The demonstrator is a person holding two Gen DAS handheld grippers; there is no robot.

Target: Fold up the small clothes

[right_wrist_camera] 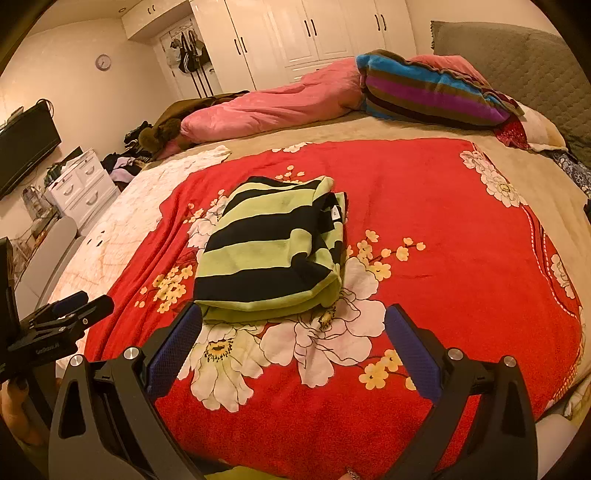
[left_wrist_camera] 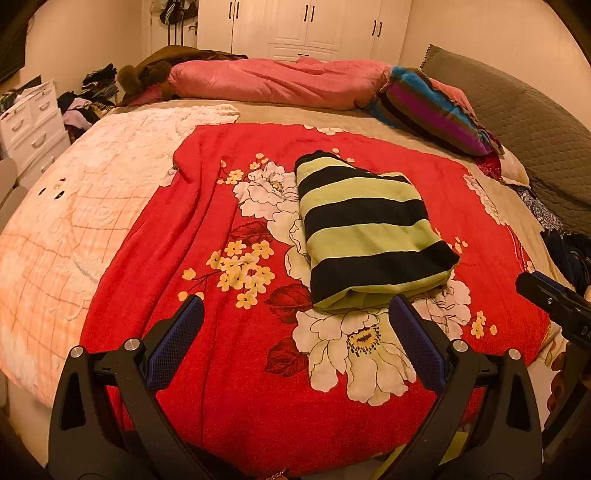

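A green-and-black striped garment [left_wrist_camera: 369, 229] lies folded into a compact rectangle on the red floral blanket [left_wrist_camera: 229, 206]. In the right wrist view the same garment [right_wrist_camera: 269, 251] shows a white label at its far right edge. My left gripper [left_wrist_camera: 295, 306] is open just short of the garment's near edge, nothing between its blue pads. My right gripper [right_wrist_camera: 293, 314] is open too, close to the fold's near edge and holding nothing. Each gripper shows in the other's view: the right one [left_wrist_camera: 554, 299] at the right edge, the left one [right_wrist_camera: 66, 314] at the left.
A pink quilt [left_wrist_camera: 273, 81] and a striped blanket [left_wrist_camera: 432, 107] are heaped along the far side of the bed. A grey headboard [left_wrist_camera: 524, 122] rises on the right. White drawers [left_wrist_camera: 29, 125] and piled clothes [left_wrist_camera: 92, 99] stand to the left, and white wardrobes [right_wrist_camera: 314, 33] behind.
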